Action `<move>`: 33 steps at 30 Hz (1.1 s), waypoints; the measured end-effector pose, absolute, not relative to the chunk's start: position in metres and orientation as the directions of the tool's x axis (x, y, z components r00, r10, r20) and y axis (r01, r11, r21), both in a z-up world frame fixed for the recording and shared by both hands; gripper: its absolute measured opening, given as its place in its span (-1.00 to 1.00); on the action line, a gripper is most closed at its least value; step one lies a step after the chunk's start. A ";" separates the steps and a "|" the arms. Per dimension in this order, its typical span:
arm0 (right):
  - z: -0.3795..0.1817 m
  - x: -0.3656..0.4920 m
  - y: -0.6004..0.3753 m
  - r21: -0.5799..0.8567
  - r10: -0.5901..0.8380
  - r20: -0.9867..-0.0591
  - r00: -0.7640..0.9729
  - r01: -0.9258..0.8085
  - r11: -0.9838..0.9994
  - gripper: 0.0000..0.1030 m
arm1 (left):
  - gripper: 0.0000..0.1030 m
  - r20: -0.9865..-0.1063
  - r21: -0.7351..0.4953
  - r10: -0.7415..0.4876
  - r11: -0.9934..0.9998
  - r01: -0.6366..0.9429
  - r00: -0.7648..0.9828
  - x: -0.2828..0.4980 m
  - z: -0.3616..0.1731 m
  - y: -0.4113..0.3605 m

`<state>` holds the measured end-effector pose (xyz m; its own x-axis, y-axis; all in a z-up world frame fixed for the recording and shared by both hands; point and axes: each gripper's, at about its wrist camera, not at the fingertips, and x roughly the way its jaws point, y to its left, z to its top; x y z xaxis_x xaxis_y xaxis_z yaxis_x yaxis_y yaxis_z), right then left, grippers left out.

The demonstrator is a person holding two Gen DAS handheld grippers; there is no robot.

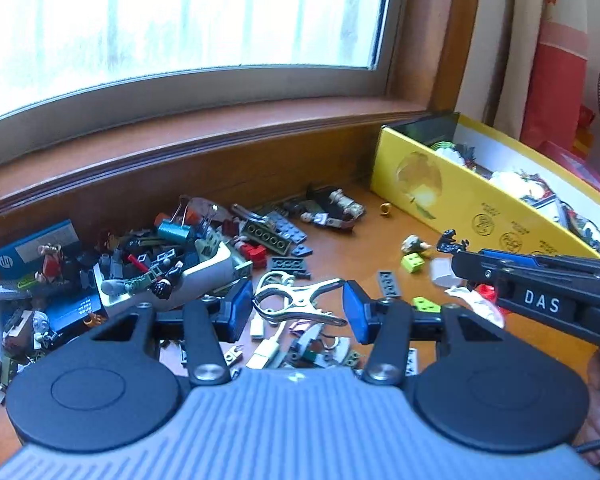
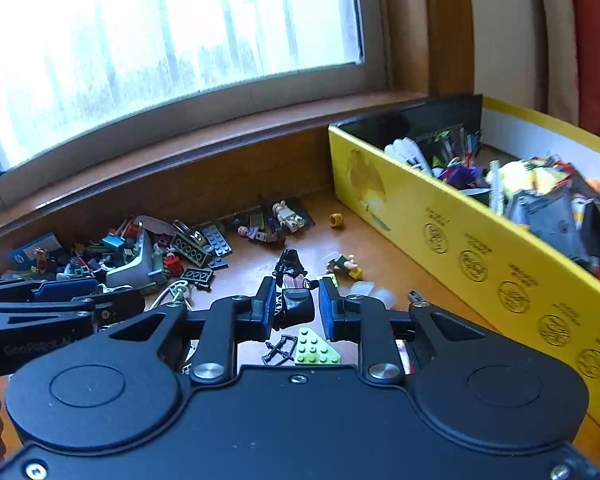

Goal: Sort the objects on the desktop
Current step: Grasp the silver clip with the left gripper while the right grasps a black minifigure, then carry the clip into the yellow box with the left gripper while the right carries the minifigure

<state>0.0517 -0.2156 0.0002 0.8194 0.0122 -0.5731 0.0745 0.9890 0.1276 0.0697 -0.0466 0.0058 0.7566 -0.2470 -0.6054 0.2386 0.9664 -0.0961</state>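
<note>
Your right hand-held gripper (image 2: 294, 314) pinches a black minifigure (image 2: 293, 280), left hand-held gripper (image 1: 298, 306) spread; yellow box (image 2: 440, 220) part-filled, tabletop (image 2: 252, 256) pile remains.

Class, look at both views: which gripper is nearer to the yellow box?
Right. The right gripper, shut on a black toy figure, is beside the yellow box. The left gripper hangs open over a metal clip, farther from the box.

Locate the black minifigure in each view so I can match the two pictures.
Left wrist: black minifigure at right, at the tip of the right gripper, before the yellow box.
Right wrist: black minifigure at centre, between the fingers.
Shared landmark: yellow box, right side in both.
</note>
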 end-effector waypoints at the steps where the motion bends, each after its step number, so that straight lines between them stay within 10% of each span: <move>1: 0.003 0.047 -0.216 0.128 0.009 -0.569 0.822 0.078 0.989 -0.57 | 0.05 -0.601 -0.093 -0.250 0.965 0.245 0.759 0.066 0.008 -0.047; 33: 0.055 -0.083 -0.422 0.167 -0.267 -0.456 0.849 0.376 0.911 -0.57 | 0.05 -0.564 -0.068 -0.482 0.837 0.544 0.671 0.065 0.067 -0.285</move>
